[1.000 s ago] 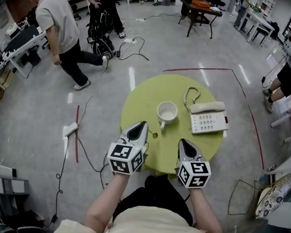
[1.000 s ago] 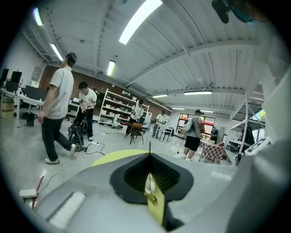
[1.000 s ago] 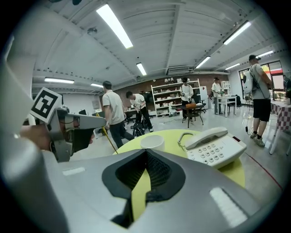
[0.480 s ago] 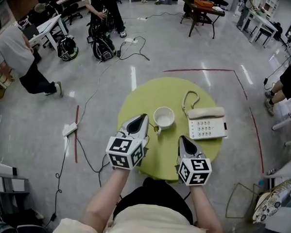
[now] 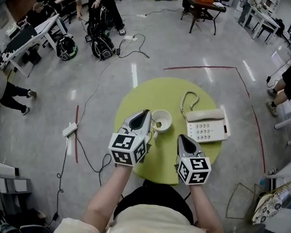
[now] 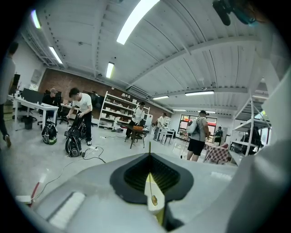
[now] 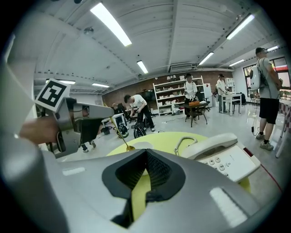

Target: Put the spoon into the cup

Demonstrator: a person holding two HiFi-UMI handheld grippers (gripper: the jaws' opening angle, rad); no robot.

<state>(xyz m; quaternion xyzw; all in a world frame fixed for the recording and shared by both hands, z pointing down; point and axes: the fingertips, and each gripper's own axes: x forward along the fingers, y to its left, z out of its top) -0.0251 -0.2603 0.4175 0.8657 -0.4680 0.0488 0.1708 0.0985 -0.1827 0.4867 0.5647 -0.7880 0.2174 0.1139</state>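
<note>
- On the round green table (image 5: 151, 92), a white cup (image 5: 166, 116) is set near a telephone (image 5: 206, 126).
- The spoon (image 6: 154, 199) is clamped by its handle in the left gripper (image 5: 142, 119); its bowl seems to be held within the cup's rim.
- The right gripper (image 5: 184, 144) is held over the table edge, jaws together with nothing between them.

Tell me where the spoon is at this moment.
In the head view, the spoon hangs from the shut left gripper, its bowl over the white cup, left of the telephone.
</note>
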